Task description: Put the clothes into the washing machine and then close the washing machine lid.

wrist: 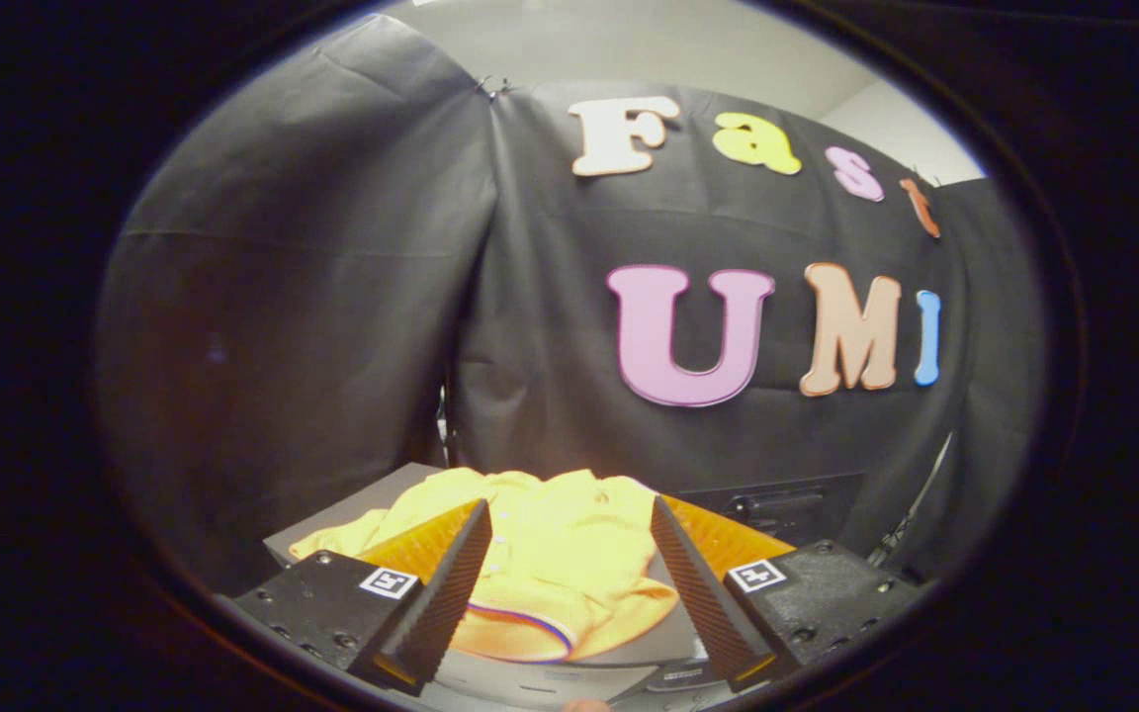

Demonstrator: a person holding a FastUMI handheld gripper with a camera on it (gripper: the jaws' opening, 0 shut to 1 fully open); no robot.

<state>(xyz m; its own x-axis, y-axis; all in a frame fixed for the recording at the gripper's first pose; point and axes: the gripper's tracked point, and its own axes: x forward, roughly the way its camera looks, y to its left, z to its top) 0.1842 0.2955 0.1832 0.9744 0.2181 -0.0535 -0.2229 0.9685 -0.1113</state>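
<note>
Nearest the camera, the gripper (569, 593) holds its two fingers spread wide apart, with nothing pressed between them; their ribbed inner faces slant toward each other at the far ends. Each finger's base carries a small square black-and-white marker.

In the gap between the fingers, and reaching past them on the left, lies a yellow polo shirt (555, 559). It is loosely crumpled, with a buttoned placket running down its middle and a sleeve cuff trimmed with a thin dark and orange stripe curling toward the near edge. Whether the fingers touch the cloth cannot be told.

The shirt rests on a flat grey surface (332, 524), whose far left corner shows bare beside the shirt. A lighter strip of the same carrier shows at the near edge, below the shirt; what it belongs to cannot be told.

Beyond the right finger, a dark box-like body (787, 504) with a recessed handle or latch stands at the surface's far right.

Behind everything hangs the booth's black cloth wall (332, 297), creased and draped in panels, with a pale wall or ceiling (629, 44) above it.
</note>
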